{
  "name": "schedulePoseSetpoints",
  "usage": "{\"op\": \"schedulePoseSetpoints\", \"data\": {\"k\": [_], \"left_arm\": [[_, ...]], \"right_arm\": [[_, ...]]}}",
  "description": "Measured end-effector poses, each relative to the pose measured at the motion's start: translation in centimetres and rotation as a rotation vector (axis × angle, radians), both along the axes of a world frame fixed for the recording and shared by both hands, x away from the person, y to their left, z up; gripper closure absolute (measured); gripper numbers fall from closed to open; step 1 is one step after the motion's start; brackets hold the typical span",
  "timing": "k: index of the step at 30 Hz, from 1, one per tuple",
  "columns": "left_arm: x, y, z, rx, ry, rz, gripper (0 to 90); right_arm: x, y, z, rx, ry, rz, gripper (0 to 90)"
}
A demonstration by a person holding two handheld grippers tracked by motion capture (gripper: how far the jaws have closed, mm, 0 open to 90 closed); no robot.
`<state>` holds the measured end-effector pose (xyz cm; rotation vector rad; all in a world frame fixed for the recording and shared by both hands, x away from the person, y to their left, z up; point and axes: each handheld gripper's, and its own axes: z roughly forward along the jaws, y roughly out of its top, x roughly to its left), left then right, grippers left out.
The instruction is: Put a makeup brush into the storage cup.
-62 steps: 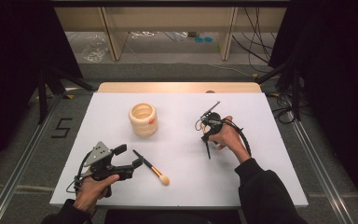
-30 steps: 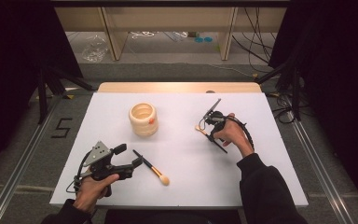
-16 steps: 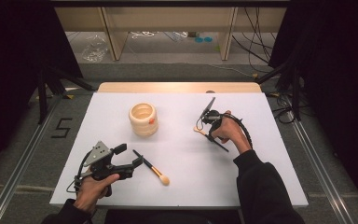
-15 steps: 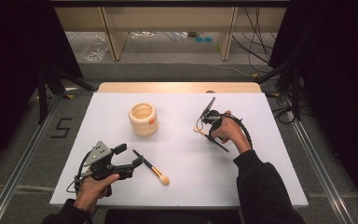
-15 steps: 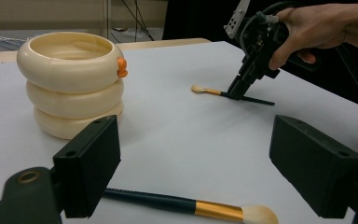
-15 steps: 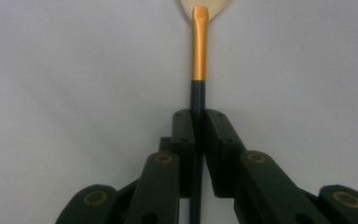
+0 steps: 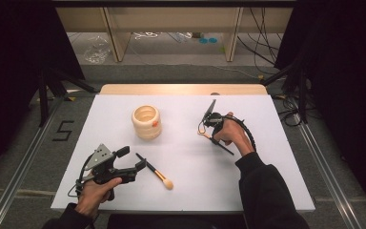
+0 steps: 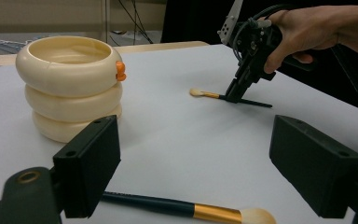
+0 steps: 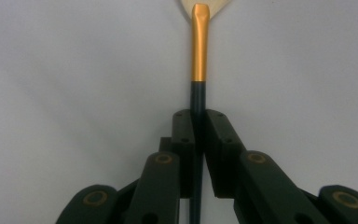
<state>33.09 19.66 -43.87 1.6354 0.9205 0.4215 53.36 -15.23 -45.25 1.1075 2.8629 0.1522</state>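
My right gripper (image 9: 199, 121) is shut on the dark handle of a small makeup brush (image 9: 199, 46), whose gold ferrule and pale bristles point away from the jaws. In the high view this brush (image 7: 225, 149) is tilted low over the white table (image 7: 267, 181), with the right gripper (image 7: 212, 138) pointing down at it. A larger brush (image 7: 155, 171) with a gold ferrule lies flat near my left gripper (image 7: 132, 159). That gripper (image 8: 200, 172) stands open, with the larger brush (image 8: 191, 210) lying just ahead of the jaws. A cream ribbed pot (image 7: 146, 121) stands upright at mid-left.
The pot (image 8: 70, 86) has a small orange tab on its rim. A wooden board (image 7: 181, 89) borders the table's far edge. Cables and shelf legs lie on the floor beyond. Metal rails run along both sides of the table.
My right hand has shifted slightly away from me and turned the small brush, so that its handle now slants towards the lower right. My left gripper and the larger brush have stayed put.
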Motion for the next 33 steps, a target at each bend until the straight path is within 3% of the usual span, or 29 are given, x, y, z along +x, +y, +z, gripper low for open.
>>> {"op": "schedulePoseSetpoints", "data": {"k": [8,14,15,20,22,24,25,26,33], "left_arm": [[0.1,0.0,0.0,-0.004,-0.002,0.0,16.1],[0.1,0.2,0.0,-0.006,-0.001,0.008,16.1],[0.1,0.2,0.0,-0.003,0.001,0.008,16.2],[0.1,0.2,0.0,-0.001,0.0,0.008,16.1],[0.0,0.2,0.0,0.003,-0.001,0.005,16.1],[0.1,0.3,0.0,-0.002,-0.003,0.009,16.1],[0.1,0.3,0.0,-0.004,-0.004,0.008,16.2],[0.1,0.3,0.0,-0.002,-0.002,0.008,16.2],[0.1,0.3,0.0,0.0,-0.004,0.007,16.1]], "right_arm": [[-0.1,0.1,0.0,-0.013,-0.01,0.02,83.0],[-0.1,-0.2,0.4,0.026,-0.035,0.034,83.1],[-0.2,-0.2,0.8,0.059,-0.046,0.025,83.1],[-0.1,-0.4,1.8,0.107,-0.108,0.054,83.1],[-0.2,-0.4,2.9,0.175,-0.163,0.057,83.1],[-0.2,-0.4,3.3,0.197,-0.18,0.064,83.1],[-0.2,-0.4,3.9,0.244,-0.211,0.064,83.1],[-0.2,-0.4,3.9,0.244,-0.211,0.064,83.1],[-0.1,-0.4,4.9,0.388,-0.3,0.063,83.1]]}}
